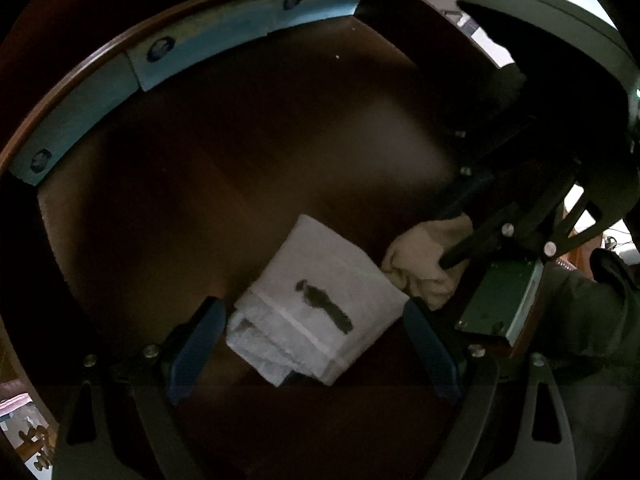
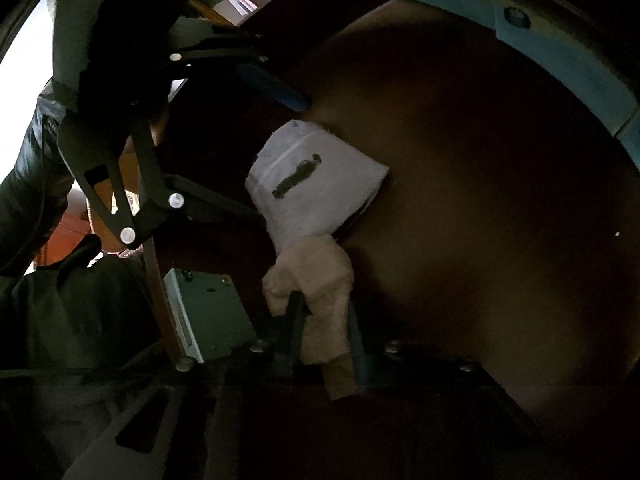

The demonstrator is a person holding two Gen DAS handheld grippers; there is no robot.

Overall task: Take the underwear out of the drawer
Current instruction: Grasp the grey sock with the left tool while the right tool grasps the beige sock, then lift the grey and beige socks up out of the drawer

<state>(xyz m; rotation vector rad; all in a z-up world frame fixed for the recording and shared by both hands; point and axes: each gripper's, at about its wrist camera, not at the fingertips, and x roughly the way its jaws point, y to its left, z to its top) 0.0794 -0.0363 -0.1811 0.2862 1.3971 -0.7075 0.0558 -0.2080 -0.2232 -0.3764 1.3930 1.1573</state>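
Midway through, the right gripper (image 2: 324, 320) pinches a beige garment (image 2: 316, 280) low inside the drawer (image 1: 248, 128), while the left gripper (image 1: 316, 344) straddles folded white underwear (image 1: 320, 304), fingers spread and nothing lifted out.

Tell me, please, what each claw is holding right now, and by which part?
The right claw is shut on the beige garment, pinching its near bunched end. The left claw is open around the folded white garment, holding nothing.
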